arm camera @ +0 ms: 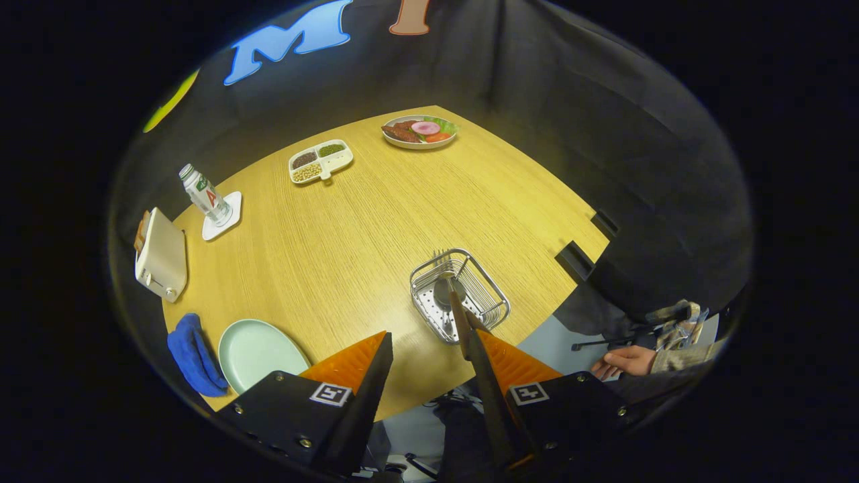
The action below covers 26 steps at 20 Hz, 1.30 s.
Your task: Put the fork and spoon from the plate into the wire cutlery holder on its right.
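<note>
The wire cutlery holder [463,295] stands near the table's front edge, just ahead of my fingers. A spoon [445,292] rests in it, bowl down, with its brown handle slanting back against the inner side of my right finger. Fork tines [440,255] show at the holder's far rim. My gripper [433,335] is open above the table edge, its fingers wide apart and pressing on nothing. The pale green plate [258,352] lies beyond my left finger with nothing on it.
A blue cloth [193,354] lies left of the plate. Farther off are a white toaster [161,255], a bottle on a coaster [207,196], a divided snack tray [321,161] and a plate of food [419,131]. A person's hand [621,362] is at the right, off the table.
</note>
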### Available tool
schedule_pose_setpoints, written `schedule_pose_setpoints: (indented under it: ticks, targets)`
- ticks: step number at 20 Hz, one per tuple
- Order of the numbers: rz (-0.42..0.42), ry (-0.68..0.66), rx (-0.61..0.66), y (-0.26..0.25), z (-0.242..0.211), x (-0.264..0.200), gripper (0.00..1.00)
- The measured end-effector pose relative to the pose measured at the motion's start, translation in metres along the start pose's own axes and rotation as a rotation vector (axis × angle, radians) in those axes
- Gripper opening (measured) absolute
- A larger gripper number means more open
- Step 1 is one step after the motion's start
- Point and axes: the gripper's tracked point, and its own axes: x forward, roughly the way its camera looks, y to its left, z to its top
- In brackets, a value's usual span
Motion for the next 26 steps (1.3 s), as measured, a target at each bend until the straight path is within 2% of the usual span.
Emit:
schedule_pose_setpoints:
  ticks: [6,12,19,26]
  targets:
    - [0.035,-0.056,-0.048,0.016,0.012,-0.009,0.71]
    - [0.079,-0.271,-0.115,0.033,0.053,-0.035,0.71]
    - [0.148,-0.544,-0.164,0.058,0.112,-0.097,0.71]
    - [0.257,-0.84,-0.22,0.104,0.157,-0.189,0.7]
